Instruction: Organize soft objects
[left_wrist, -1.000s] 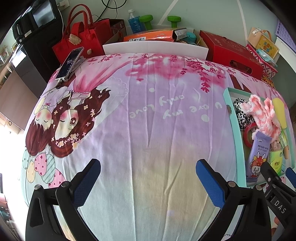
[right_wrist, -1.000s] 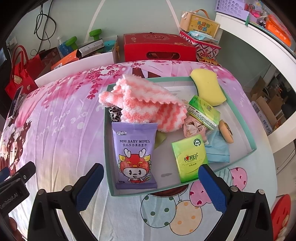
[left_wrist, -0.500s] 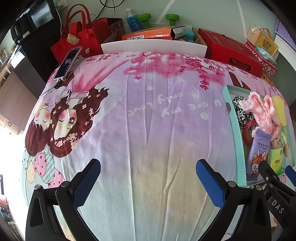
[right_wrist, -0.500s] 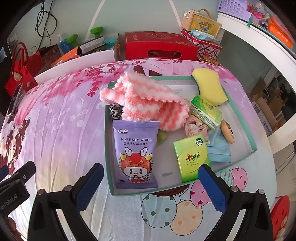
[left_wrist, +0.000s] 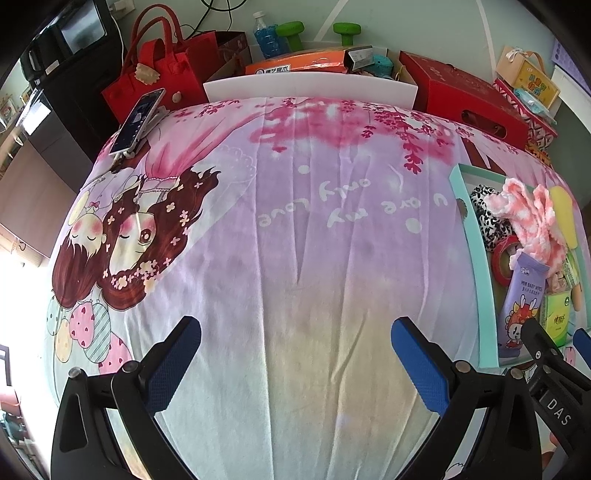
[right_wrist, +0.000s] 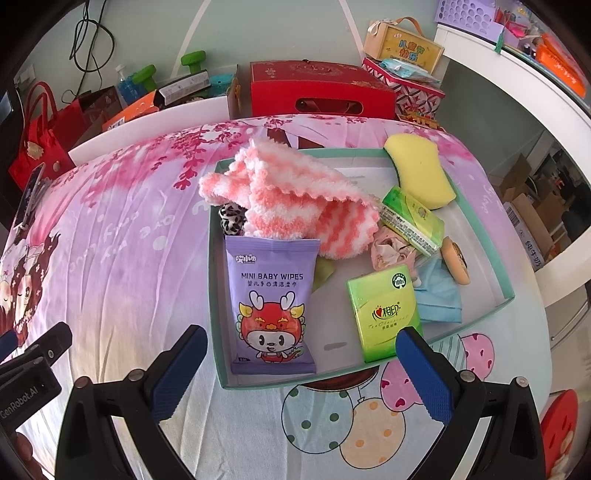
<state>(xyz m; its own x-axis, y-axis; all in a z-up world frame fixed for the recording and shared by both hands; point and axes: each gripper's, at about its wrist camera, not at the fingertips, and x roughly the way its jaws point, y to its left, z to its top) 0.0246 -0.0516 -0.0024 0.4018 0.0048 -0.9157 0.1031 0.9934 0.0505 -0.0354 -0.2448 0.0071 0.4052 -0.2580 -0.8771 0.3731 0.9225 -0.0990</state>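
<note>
Left wrist view: the left hand-held gripper (left_wrist: 295, 350) hovers with its blue-padded fingers spread wide and nothing between them, over a bare stretch of the pink and lilac cartoon-printed bedsheet (left_wrist: 288, 229). Far off to its right lies the shallow teal-rimmed cardboard tray (left_wrist: 476, 254), its long axis running away from the gripper. Just beyond the right fingertip, part of the other gripper shows at the tray's near corner.

Right wrist view: the right hand-held gripper (right_wrist: 301, 365) is likewise wide open and empty, its fingertips over the tray's (right_wrist: 218, 295) near edge. Directly ahead, between the fingers, the purple packet of mini baby wipes (right_wrist: 273, 302) lies flat, long axis pointing away from the gripper, its print upright to the camera. Beyond it the fluffy pink-and-white striped cloth (right_wrist: 295, 199) drapes over the far left rim. A leopard-print fabric piece (right_wrist: 231, 219) peeks out beneath it. Ahead to the right sit a green tissue pack (right_wrist: 384, 310), a folded blue face mask (right_wrist: 439, 299), a second green pack (right_wrist: 412, 219) lying diagonally, and a yellow sponge (right_wrist: 419, 166) against the far rim.
</note>
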